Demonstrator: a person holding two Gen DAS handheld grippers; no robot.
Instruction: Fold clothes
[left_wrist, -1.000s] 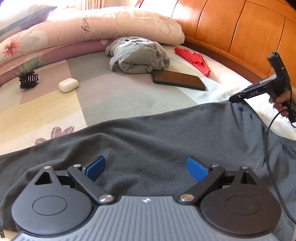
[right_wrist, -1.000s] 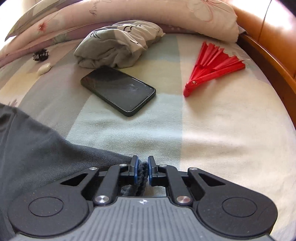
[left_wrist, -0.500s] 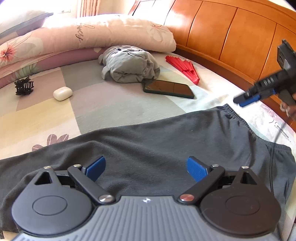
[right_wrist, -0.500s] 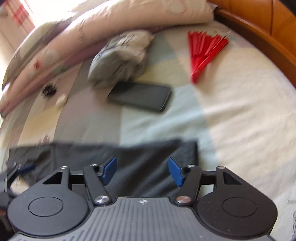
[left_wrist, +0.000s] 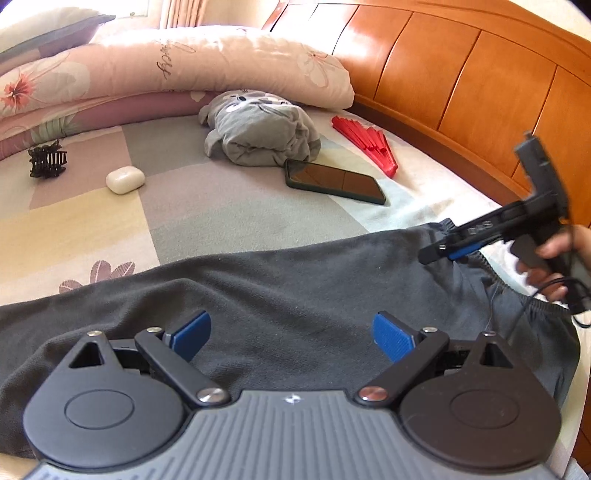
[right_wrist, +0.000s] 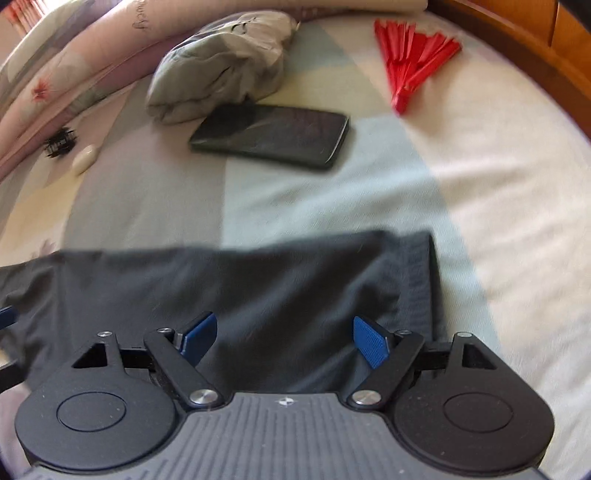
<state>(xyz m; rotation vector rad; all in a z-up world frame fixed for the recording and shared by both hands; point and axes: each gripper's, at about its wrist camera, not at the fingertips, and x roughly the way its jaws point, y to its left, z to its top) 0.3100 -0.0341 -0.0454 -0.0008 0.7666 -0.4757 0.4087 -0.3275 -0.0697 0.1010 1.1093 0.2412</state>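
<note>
Dark grey trousers (left_wrist: 295, 288) lie spread across the bed, waistband to the right. My left gripper (left_wrist: 291, 336) hovers open over the middle of the fabric, nothing between its blue pads. In the right wrist view the same trousers (right_wrist: 258, 288) fill the lower frame, their ribbed waistband (right_wrist: 424, 280) at the right. My right gripper (right_wrist: 284, 339) is open just above the cloth near the waistband. From the left wrist view the right gripper (left_wrist: 443, 253) shows at the right edge, held by a hand (left_wrist: 554, 258) above the waistband.
A bundled grey garment (left_wrist: 258, 133), a black phone (left_wrist: 332, 181), a red folding fan (left_wrist: 365, 144), a white earbud case (left_wrist: 125, 180) and a black hair claw (left_wrist: 48, 158) lie on the patchwork bedsheet. Pillows (left_wrist: 184, 70) and a wooden headboard (left_wrist: 461, 85) border the bed.
My right gripper let go of the waistband, opened, lifted away, then came back down over the waistband. The left gripper stayed open over the trousers.
</note>
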